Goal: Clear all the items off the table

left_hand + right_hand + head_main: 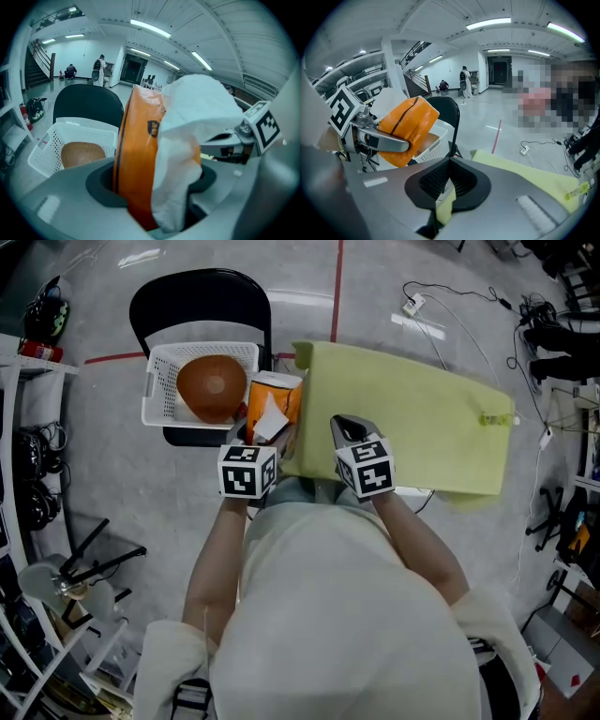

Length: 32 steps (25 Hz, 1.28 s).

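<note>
The left tool grips the orange pack, white paper sticking out of it; the pack hangs just at three o'clock of the white basket; carry it toward nine o'clock over the rim, lower it beside the brown bowl, then let go; the right tool is closed, seemingly empty, over the yellow worktop.

Large open lab or workshop hall. Grey polished floor under the black chair. Red tape line right of the chair, power strip lying farther right. Fire extinguisher and shelving left of the chair. Staircase behind it, strip lights overhead.
</note>
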Motion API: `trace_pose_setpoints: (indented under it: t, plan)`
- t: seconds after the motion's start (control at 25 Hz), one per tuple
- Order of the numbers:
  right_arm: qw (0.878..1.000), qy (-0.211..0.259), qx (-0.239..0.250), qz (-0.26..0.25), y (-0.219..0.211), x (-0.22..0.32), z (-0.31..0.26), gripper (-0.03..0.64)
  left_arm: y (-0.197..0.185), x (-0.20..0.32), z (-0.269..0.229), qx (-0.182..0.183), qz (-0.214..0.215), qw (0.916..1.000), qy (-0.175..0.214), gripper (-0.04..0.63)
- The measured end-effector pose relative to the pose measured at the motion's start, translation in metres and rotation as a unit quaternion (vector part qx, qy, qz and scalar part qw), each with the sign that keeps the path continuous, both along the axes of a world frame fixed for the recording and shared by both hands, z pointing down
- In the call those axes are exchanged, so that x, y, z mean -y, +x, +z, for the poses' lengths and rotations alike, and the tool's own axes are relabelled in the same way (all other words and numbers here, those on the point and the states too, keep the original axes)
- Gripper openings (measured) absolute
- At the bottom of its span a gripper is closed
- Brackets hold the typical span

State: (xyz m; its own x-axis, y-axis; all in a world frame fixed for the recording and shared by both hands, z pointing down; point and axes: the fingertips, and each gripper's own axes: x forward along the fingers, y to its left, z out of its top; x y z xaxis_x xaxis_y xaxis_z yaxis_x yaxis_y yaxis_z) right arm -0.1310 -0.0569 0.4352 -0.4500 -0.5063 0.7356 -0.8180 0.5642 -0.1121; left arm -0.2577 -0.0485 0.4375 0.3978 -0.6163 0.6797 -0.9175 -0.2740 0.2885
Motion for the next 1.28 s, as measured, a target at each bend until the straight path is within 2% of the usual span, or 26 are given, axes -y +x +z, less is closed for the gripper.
trace_pose_setpoints:
  t: [0.68,1.28]
  plan:
    - [1.0,-0.02,-0.003,-0.023,-0.073,0.017,0.015,0.0,-0.074,0.014,0.024,-0.001,-0.03,0.9993,-0.023,0.327]
    - [0.998,-0.043,-0.006,-0.034,-0.125,0.037,0.034,0.0,-0.131,0.036,0.067,-0.002,-0.056,0.9969,-0.056,0.327]
